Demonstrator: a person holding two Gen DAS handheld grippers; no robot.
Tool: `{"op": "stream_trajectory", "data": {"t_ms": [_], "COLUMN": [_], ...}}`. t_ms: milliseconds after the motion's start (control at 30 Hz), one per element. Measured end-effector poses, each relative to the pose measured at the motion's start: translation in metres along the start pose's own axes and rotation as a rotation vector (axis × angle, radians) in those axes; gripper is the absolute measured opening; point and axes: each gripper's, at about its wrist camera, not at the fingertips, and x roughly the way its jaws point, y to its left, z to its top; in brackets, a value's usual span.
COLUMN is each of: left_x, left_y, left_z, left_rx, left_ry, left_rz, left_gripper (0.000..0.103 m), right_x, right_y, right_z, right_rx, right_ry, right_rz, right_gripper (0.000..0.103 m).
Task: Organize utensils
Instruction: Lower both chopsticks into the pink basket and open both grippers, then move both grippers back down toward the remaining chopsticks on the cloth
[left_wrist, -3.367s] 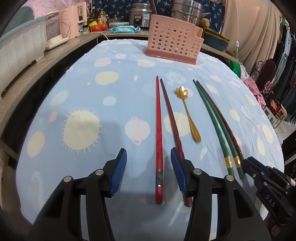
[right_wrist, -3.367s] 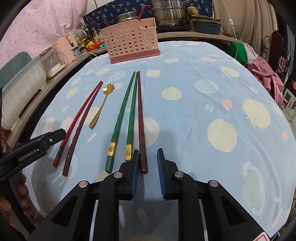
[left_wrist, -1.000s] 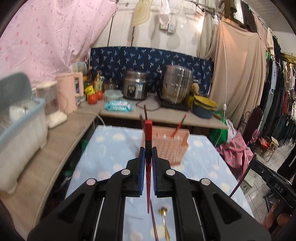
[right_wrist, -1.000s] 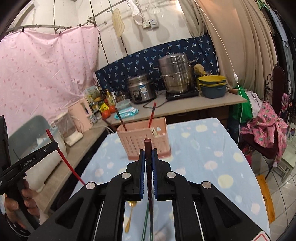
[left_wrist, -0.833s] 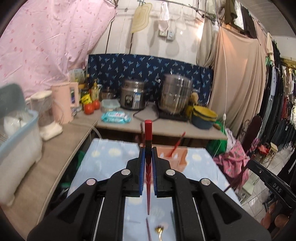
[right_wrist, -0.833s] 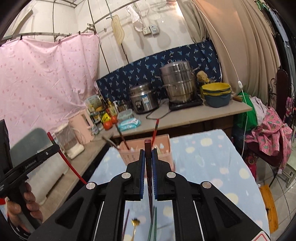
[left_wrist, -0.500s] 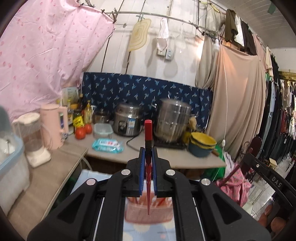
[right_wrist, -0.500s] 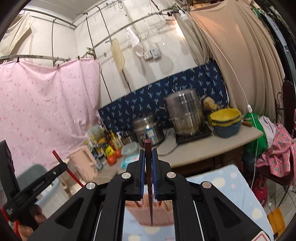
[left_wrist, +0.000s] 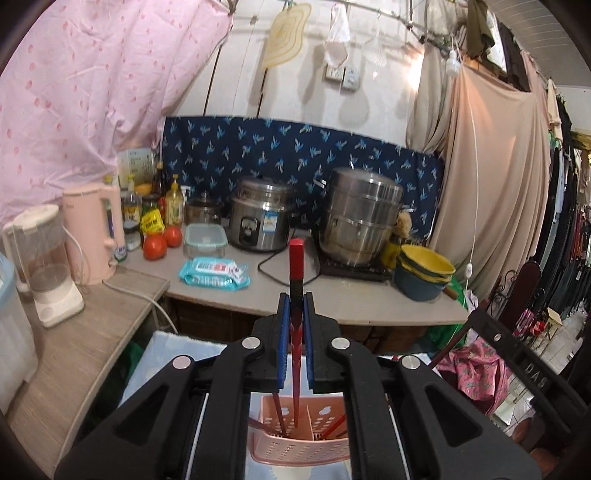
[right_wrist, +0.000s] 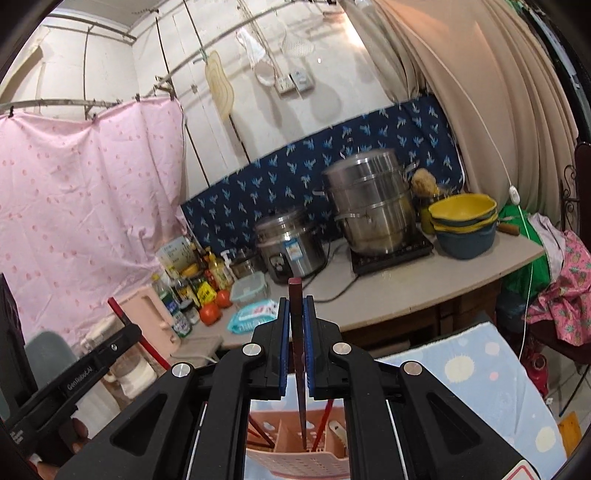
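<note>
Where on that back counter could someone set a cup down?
The counter's front strip between the wipes pack and the stacked bowls is bare. The corner with bottles, tomatoes and kettle is crowded.

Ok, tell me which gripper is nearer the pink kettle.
Left. The left gripper, shut on a red chopstick, is on the pink kettle side; the right gripper, shut on a dark chopstick, is farther over, toward the yellow bowls.
</note>
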Motion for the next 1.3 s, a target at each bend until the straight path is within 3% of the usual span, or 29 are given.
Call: {"op": "stream_trajectory", "data": {"t_ms": [367,433,500,567,900,1300], "left_x": [0.025,0.025,0.023,0.019,-0.015,-0.064], "left_y": [0.005,0.007,0.010,0.012,0.012,0.005], "left_z": [-0.023,-0.026,-0.028,-0.029,-0.036,-0.067], "left_rx": [-0.002,-0.004,-0.014,-0.020,-0.022,0.025], "left_ry": [0.071,0.075,0.072,0.070,0.078,0.135], "left_rz": [0.013,0.029,0.033,0.037,0.036,0.070], "left_gripper": [0.007,0.017,0.029,0.034,0.035,0.035], "right_x": [0.029,0.029,0.025,0.018,-0.019,-0.076], "right_y": [-0.013,-0.015,-0.018,-0.019,-0.018,-0.003], "right_z": [-0.035,-0.038,-0.038,-0.037,-0.045,-0.089], "right_rx": [-0.008,-0.001,0.007,0.012,0.000,-0.047], "right_ry": [0.097,0.093,0.082,0.061,0.077,0.149], "right_rz": [-0.040,-0.054,-0.065,-0.073,-0.070,-0.067], "right_gripper": [0.008,0.016,0.039,0.043,0.043,0.043]}}
